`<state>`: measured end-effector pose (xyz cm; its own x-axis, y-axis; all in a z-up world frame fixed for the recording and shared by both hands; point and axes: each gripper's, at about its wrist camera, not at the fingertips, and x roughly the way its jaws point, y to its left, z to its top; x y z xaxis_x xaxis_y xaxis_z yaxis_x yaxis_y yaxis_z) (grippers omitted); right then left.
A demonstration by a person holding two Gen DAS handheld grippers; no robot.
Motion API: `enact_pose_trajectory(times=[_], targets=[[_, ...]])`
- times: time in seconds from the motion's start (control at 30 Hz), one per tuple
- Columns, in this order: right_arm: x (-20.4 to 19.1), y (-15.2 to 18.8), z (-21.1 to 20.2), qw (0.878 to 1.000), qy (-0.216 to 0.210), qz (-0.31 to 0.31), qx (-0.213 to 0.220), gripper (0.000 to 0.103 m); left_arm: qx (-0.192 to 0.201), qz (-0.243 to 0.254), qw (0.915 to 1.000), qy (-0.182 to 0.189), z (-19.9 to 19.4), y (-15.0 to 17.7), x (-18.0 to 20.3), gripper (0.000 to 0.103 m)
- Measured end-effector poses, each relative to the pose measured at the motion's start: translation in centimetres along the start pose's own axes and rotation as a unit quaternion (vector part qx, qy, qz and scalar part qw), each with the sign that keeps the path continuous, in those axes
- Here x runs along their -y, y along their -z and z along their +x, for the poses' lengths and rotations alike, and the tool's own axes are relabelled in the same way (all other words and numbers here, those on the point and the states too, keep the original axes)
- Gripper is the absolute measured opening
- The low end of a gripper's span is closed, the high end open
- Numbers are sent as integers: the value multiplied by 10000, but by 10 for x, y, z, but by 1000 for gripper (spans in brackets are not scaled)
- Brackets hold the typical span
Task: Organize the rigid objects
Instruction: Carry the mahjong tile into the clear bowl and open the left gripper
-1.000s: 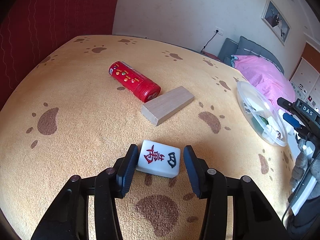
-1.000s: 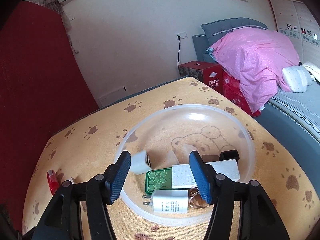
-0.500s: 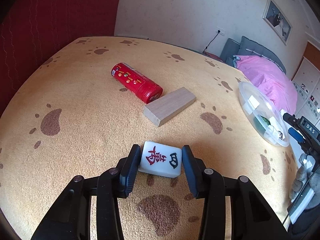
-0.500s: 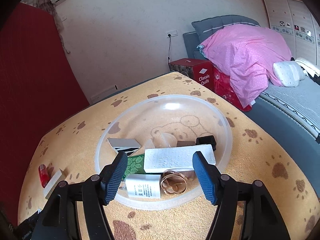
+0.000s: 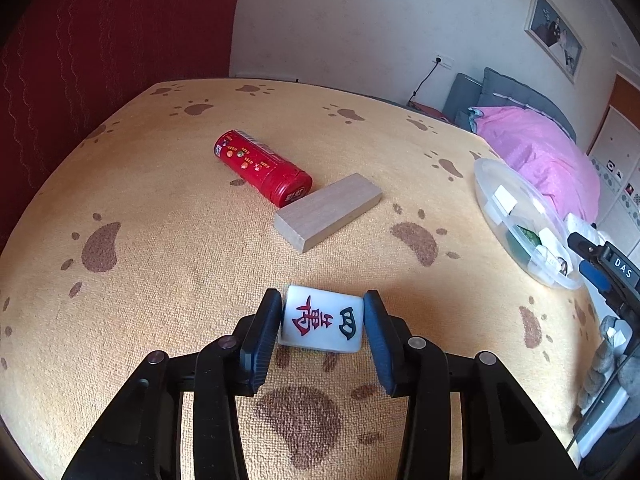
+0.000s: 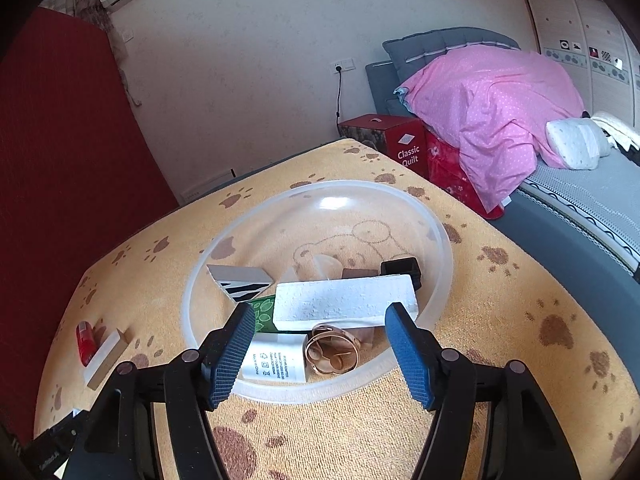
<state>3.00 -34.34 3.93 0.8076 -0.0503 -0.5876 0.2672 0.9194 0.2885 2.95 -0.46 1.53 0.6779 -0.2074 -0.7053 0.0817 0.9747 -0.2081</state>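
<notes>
My left gripper (image 5: 322,300) is shut on a white mahjong tile (image 5: 322,322) with red and dark characters, low over the paw-print cloth. Beyond it lie a wooden block (image 5: 328,210) and a red can (image 5: 262,166), touching end to end. My right gripper (image 6: 319,312) stands open and empty over the near rim of a clear plastic bowl (image 6: 440,232). The bowl holds a long white block (image 6: 344,300), a zebra-striped piece (image 6: 240,280), a green tin (image 6: 264,314), a white charger (image 6: 276,362), a gold ring (image 6: 332,354) and a black cube (image 6: 402,270).
The yellow cloth (image 5: 160,280) covers the whole tabletop. From the left wrist the bowl (image 5: 486,184) sits at the table's right edge. A bed with a pink quilt (image 6: 492,108) and red boxes (image 6: 404,148) stand past the far right edge. A red wall (image 6: 60,180) is on the left.
The left jaws closed from either side onto the mahjong tile. The right gripper drew back from the bowl, and the zebra-striped piece now lies flat inside it.
</notes>
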Motion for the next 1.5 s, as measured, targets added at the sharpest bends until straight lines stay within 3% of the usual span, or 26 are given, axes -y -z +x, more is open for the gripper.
enact_pose_trajectory(times=[0.63,1.43,1.5], targets=[[15,-2,-9,9996,-179,199,133,71,-116,214,9993,-276,3,4,14,42],[30,1,-11,9992,74,276,292,71,40,1099,9906,812,18,-44,144,42],[30,3,-12,9989,121,275,347,76,38,1131,9897,874,22,-47,152,42]])
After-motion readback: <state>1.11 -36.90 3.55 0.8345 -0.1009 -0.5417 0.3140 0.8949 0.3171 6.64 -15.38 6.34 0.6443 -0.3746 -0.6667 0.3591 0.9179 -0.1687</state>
